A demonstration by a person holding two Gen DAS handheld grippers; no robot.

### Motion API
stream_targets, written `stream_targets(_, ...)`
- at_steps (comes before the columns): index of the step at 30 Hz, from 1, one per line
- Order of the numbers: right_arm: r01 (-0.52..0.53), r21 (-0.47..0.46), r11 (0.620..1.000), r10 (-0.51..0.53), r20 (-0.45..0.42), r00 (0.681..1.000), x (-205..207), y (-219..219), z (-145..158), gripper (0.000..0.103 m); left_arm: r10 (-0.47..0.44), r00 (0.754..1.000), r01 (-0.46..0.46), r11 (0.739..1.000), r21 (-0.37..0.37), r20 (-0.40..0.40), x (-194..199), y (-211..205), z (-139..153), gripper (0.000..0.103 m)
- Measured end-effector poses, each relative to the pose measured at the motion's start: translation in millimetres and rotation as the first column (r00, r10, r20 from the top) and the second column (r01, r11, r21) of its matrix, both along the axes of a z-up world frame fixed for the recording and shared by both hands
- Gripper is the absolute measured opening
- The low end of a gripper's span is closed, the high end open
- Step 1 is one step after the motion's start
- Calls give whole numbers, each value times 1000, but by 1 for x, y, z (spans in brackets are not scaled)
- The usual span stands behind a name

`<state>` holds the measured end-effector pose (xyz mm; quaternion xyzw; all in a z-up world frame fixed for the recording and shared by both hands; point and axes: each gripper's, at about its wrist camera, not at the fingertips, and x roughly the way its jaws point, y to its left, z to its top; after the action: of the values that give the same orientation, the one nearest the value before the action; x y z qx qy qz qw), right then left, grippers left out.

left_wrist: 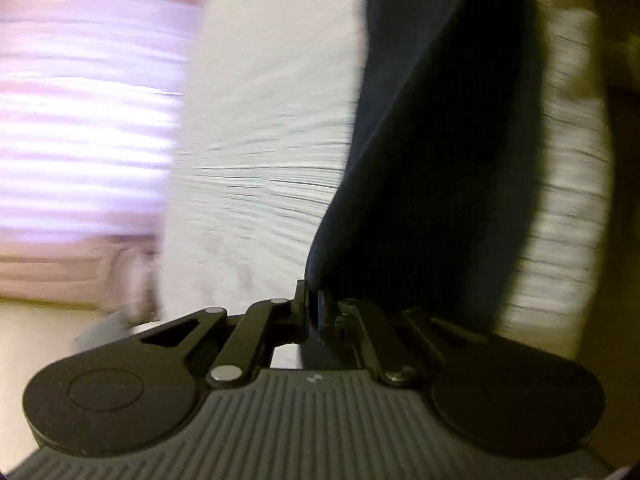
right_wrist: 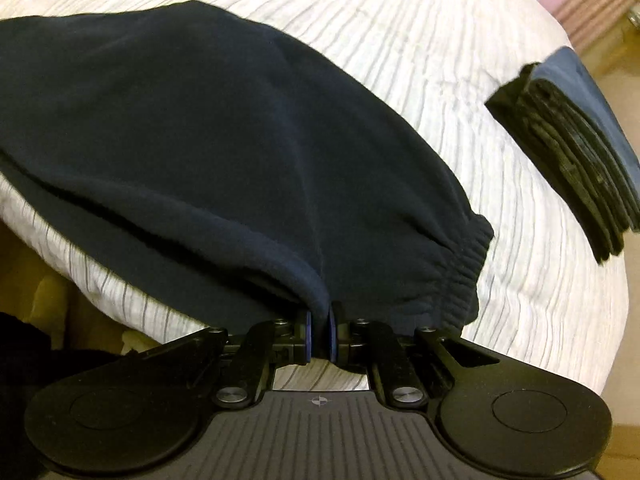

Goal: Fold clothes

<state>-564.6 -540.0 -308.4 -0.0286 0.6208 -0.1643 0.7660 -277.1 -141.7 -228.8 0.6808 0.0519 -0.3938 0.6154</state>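
Observation:
A dark navy fleece garment [right_wrist: 208, 128] with an elastic cuffed band [right_wrist: 464, 264] is spread over the white striped bedcover [right_wrist: 400, 40]. My right gripper [right_wrist: 320, 324] is shut on a fold of it near the band, and cloth bulges out between the pads. In the left wrist view the same dark garment [left_wrist: 432, 160] rises as a long strip from my left gripper [left_wrist: 314, 306], which is shut on its edge. That view is blurred by motion.
A stack of folded dark clothes [right_wrist: 572, 152] lies at the right edge of the bed. A pink curtain or blind [left_wrist: 80, 120] is beyond the bed on the left. Yellowish floor [right_wrist: 624, 280] shows past the bed's edge.

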Motion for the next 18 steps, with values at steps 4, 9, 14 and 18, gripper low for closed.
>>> stream_targets(4,74,24,997,-74,-19,997,11,-9,-15,7,40,983,-13,989,146,-181,-10,18,-43,2)
stream_targets(9,110,37,993,-108,-52,993,17,-12,-21,7,66,981,-43,991,126,-183,-13,21,-51,2)
stream_targets(14,134,26,991,-132,-72,989,20,-17,-24,7,19,997,-6,984,-177,69,-7,16,0,2)
stream_targets(18,200,27,979,-198,-64,978,16,-26,-28,7,71,991,-72,997,-2,-116,-8,21,-37,2)
